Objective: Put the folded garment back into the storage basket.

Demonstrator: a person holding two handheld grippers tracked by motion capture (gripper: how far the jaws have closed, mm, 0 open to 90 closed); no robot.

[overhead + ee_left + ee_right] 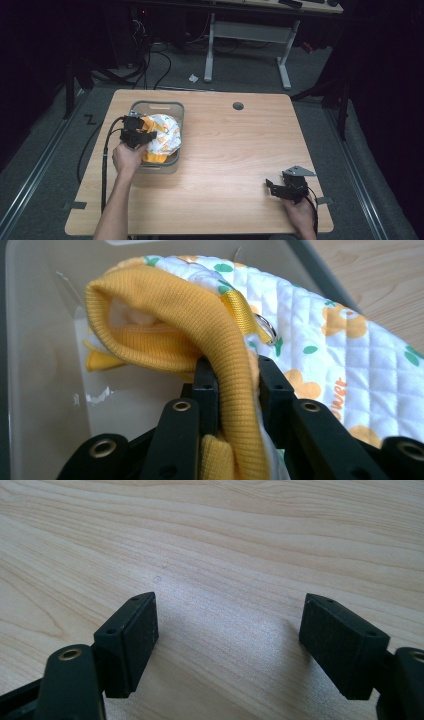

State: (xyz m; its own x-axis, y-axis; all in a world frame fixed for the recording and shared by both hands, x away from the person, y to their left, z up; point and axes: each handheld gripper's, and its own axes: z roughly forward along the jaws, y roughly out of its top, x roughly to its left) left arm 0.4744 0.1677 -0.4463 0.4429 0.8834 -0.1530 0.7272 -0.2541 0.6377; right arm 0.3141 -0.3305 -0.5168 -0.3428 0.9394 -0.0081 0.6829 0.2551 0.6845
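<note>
Dark floor and cables are surrounding a pale wooden table [225,165], which is filling the middle of the high view, with a second desk's white legs [285,60] standing behind it. Sitting on the table's left half is a grey plastic bin [176,112], and a quilted white garment [162,135] printed with orange flowers and green leaves is bulging out of it, its orange ribbed trim [200,320] folding over toward the bin's near side. The left gripper [134,134] is hanging over the bin's near left corner, right on top of the garment, with a person's left hand [127,159] gripping it from behind and a black cable [104,160] trailing off the table edge. In the left gripper view its jaws are pinching a fold of that ribbed trim between them, the cloth running up out of the clamp and curling away over the bin's pale floor, while the quilted part is lying to the right, with a small metal ring [267,331] on a yellow webbing loop showing just past the trim. Well apart, near the table's front right corner, the right gripper [289,189] is resting low in the person's right hand [300,215]; in the right gripper view its jaws are standing wide apart over bare wood.
</note>
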